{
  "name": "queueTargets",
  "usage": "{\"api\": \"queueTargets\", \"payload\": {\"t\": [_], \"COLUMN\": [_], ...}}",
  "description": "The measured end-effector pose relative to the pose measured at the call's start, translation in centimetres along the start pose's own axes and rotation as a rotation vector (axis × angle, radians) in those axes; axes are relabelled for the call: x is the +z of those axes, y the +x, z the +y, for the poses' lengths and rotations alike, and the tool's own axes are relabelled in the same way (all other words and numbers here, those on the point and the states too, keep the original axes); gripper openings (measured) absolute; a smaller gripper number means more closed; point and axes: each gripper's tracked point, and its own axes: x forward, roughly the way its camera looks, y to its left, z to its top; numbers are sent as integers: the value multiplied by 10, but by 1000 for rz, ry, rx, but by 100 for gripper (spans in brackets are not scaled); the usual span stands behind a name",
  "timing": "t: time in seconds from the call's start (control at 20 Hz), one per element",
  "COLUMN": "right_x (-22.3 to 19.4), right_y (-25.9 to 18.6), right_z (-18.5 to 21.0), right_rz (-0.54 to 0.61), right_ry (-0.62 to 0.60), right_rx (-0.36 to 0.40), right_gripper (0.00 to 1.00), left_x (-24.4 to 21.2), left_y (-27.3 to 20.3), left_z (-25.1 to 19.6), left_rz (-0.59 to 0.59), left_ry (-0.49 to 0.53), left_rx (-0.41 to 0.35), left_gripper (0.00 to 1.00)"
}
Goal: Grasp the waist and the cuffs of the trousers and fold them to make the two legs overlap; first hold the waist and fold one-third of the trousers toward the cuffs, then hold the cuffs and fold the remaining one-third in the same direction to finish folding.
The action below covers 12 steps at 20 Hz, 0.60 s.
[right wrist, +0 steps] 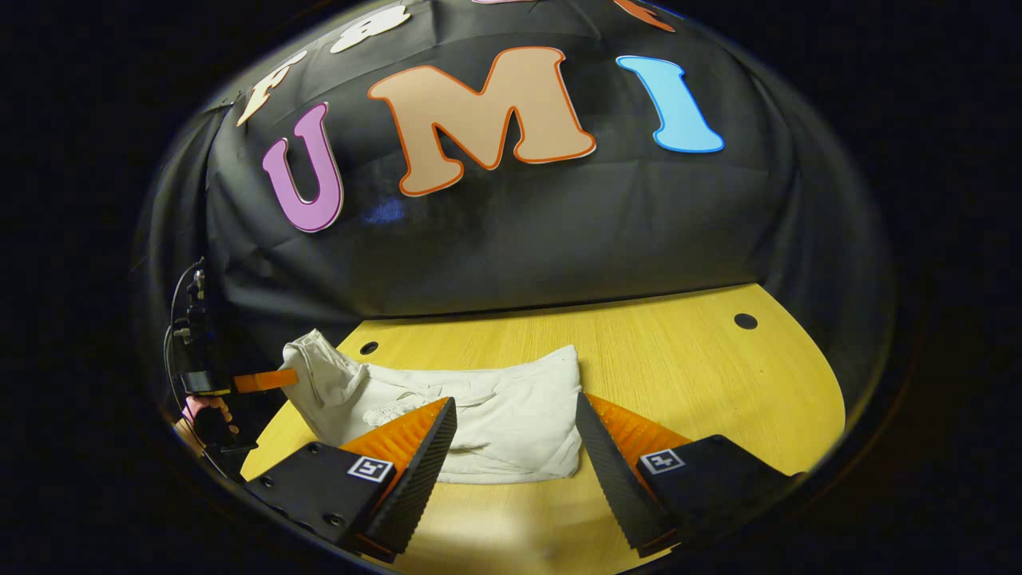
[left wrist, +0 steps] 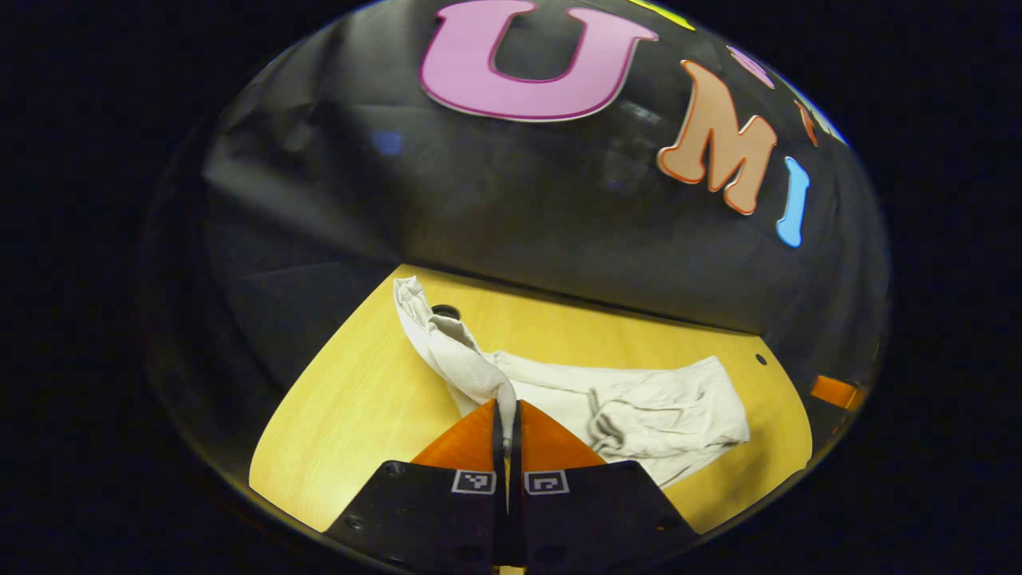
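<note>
Left gripper (left wrist: 507, 415) clamped on a raised end of the trousers (left wrist: 639, 399), lifted off the table (left wrist: 359, 415) probably to carry the fold over. Right gripper (right wrist: 515, 435) wide apart, gripping nothing, poised just before the bundle, likely to take its near edge.

Your trousers (right wrist: 487, 415) are off-white, creased, partly folded into a thick bundle lying flat on the yellow wooden tabletop (right wrist: 679, 367). One end is lifted off the surface: in the left gripper view a narrow strip of cloth rises from the pile (left wrist: 639, 407) and is pinched between your fingers (left wrist: 497, 435), the far end draping toward the back edge.
</note>
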Motion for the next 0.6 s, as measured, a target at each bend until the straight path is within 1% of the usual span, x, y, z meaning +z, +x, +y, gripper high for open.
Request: {"api": "queueTargets", "payload": {"t": [0.05, 0.1, 0.15, 0.3, 0.35, 0.45, 0.5, 0.55, 0.6], "right_x": [0, 0, -2, -6, -7, -10, -11, -12, -12], "right_y": [-5, -10, -14, -23, -27, -34, -36, -39, -39], "right_z": [-8, -16, -22, -39, -46, -60, -65, -71, -77], "right_rz": [-4, -5, -6, 1, 1, -2, 0, 1, 3], "right_ry": [1, 3, 7, 28, 31, 36, 41, 47, 51], "right_rx": [-1, -3, -5, 0, -1, -6, -8, -9, -10], "right_gripper": [92, 96, 92, 92, 96, 96, 92, 92, 96], "left_x": [7, 13, 20, 33, 36, 33, 28, 21, 13], "left_y": [0, -2, -5, -6, -4, -2, 1, 5, 10], "left_z": [-20, -40, -61, -126, -149, -189, -208, -227, -241], "left_rz": [-13, -23, -30, -53, -59, -56, -48, -31, -17], "left_ry": [20, 41, 57, 113, 141, 189, 212, 233, 247], "left_rx": [-23, -50, -75, -155, -176, -225, -249, -268, -285], "left_gripper": [0, 0, 0, 0, 0, 0, 0, 0, 0]}}
